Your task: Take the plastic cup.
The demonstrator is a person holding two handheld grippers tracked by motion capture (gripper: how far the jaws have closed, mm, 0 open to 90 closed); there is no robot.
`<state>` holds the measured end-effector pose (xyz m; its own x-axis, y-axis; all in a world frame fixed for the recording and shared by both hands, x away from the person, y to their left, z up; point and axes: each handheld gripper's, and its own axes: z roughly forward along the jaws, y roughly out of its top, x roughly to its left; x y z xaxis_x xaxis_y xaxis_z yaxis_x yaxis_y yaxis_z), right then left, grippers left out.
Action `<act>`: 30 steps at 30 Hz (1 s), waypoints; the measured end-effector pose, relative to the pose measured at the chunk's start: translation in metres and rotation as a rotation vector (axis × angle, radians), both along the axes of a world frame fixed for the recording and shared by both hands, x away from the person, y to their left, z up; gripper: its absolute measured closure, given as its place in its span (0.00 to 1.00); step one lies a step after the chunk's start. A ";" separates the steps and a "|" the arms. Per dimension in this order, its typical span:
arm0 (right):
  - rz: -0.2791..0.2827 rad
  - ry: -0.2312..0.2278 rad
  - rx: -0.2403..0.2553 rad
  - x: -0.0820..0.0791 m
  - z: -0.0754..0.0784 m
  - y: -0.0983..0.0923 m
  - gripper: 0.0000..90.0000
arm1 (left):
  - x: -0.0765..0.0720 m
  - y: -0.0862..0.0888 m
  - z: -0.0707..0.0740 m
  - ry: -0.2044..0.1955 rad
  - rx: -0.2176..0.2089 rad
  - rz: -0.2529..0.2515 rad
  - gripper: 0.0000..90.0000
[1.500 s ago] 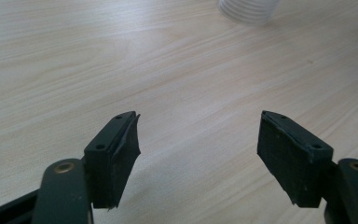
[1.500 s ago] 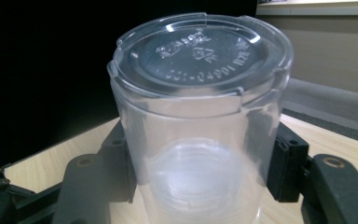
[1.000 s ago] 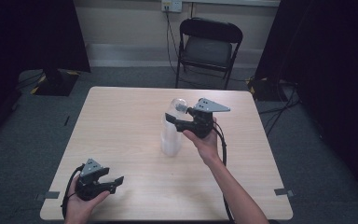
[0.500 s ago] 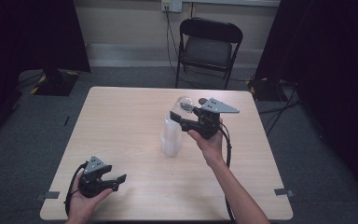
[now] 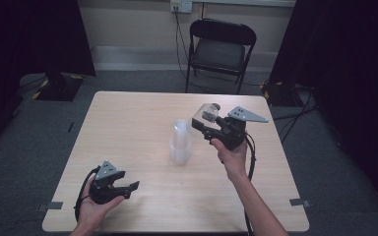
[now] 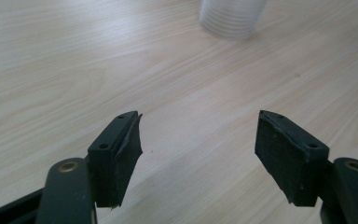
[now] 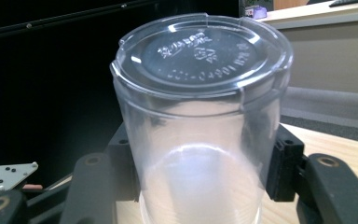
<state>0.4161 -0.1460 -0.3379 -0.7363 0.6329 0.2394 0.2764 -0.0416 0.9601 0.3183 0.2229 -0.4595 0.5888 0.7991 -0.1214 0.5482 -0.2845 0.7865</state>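
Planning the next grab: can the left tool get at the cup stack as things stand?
Probably yes. The left tool is open and empty, with bare table between it and the cup stack. The right tool, holding one clear cup, is off to the stack's side.

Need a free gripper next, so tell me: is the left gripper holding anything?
No, the left gripper has its jaws wide apart with bare table between them.

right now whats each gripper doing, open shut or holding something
Left gripper: open, nothing between its jaws, low over the table.
Right gripper: shut on a clear plastic cup, jaws just closing, held above the table beside the cup stack.
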 end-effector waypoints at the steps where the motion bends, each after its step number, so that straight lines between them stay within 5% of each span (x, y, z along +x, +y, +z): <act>1: 0.000 0.013 -0.004 -0.001 -0.001 -0.002 0.48 | 0.000 -0.001 0.001 -0.008 -0.002 -0.013 0.37; 11: -0.005 0.075 -0.050 -0.013 -0.014 -0.010 0.48 | 0.001 -0.009 0.010 -0.037 -0.013 -0.022 0.33; 16: 0.000 0.110 -0.077 -0.020 -0.021 -0.011 0.48 | -0.001 -0.013 0.018 -0.090 -0.028 -0.054 0.34; 22: 0.007 0.149 -0.092 -0.027 -0.026 -0.013 0.49 | 0.002 -0.022 0.021 -0.085 -0.028 -0.095 0.42; 26: 0.021 0.181 -0.080 -0.029 -0.026 -0.014 0.51 | 0.009 -0.037 0.026 -0.088 -0.016 -0.138 0.46; 30: 0.037 0.213 -0.070 -0.032 -0.031 -0.013 0.52 | 0.016 -0.056 0.033 -0.106 -0.063 -0.172 0.50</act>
<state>0.3837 -0.1595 -0.3689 -0.6967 0.6271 0.3483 0.4732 0.0368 0.8802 0.3341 0.1668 -0.4262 0.7278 0.6788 -0.0981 0.4090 -0.3148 0.8565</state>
